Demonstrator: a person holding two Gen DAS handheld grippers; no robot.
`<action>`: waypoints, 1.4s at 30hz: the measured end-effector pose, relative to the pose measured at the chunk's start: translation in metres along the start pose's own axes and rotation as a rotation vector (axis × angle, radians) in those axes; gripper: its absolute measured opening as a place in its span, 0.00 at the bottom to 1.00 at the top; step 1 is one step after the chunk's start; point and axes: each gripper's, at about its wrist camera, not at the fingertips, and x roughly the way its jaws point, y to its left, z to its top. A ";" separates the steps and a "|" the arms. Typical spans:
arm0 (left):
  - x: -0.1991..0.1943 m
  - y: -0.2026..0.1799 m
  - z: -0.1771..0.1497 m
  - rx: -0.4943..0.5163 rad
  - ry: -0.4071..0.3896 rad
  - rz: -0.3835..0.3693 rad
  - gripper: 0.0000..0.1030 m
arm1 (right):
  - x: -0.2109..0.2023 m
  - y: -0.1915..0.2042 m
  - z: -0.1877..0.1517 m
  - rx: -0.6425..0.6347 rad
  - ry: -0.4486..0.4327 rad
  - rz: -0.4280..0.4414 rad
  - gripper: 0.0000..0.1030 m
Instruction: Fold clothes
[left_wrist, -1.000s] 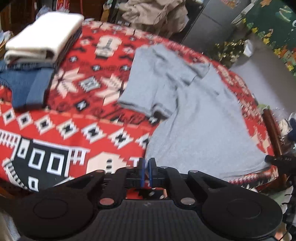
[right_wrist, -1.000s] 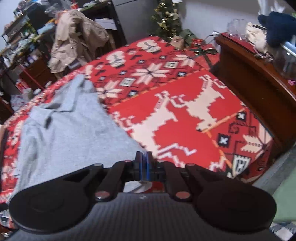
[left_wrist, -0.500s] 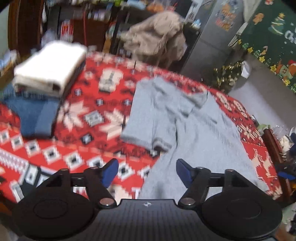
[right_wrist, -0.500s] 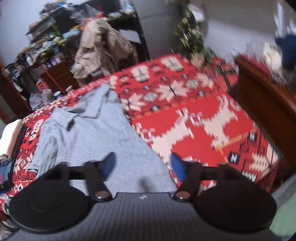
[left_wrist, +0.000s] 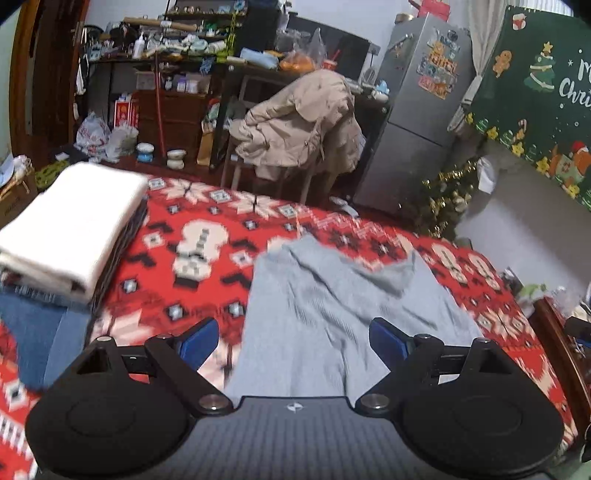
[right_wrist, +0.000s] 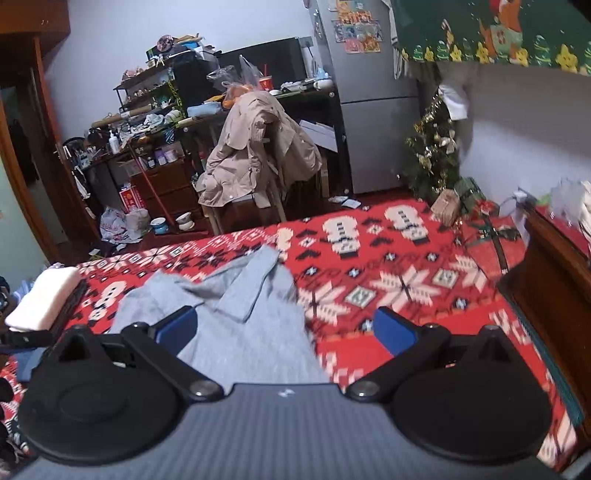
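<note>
A second ago both sets of jaws were pinched together low at the near hem of the grey shirt (left_wrist: 325, 317); now the left gripper (left_wrist: 293, 341) and right gripper (right_wrist: 284, 332) are lifted clear, jaws opening wide, nothing between them. The shirt has been released and lies flat on the red patterned bed (left_wrist: 207, 273), so a fold can be judged next. Left of the shirt, a folded white stack (left_wrist: 70, 225) limits room; right of it, open blanket runs to the wooden bed frame (right_wrist: 546, 295).
</note>
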 end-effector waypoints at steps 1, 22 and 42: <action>0.009 0.001 0.006 0.009 -0.011 0.002 0.86 | 0.009 0.000 0.006 -0.013 -0.003 0.007 0.99; 0.150 0.040 0.105 -0.118 0.360 0.011 0.41 | 0.233 0.016 0.089 0.086 0.372 0.011 0.44; 0.248 -0.001 0.145 0.101 0.577 -0.004 0.37 | 0.343 0.026 0.125 -0.158 0.624 0.021 0.39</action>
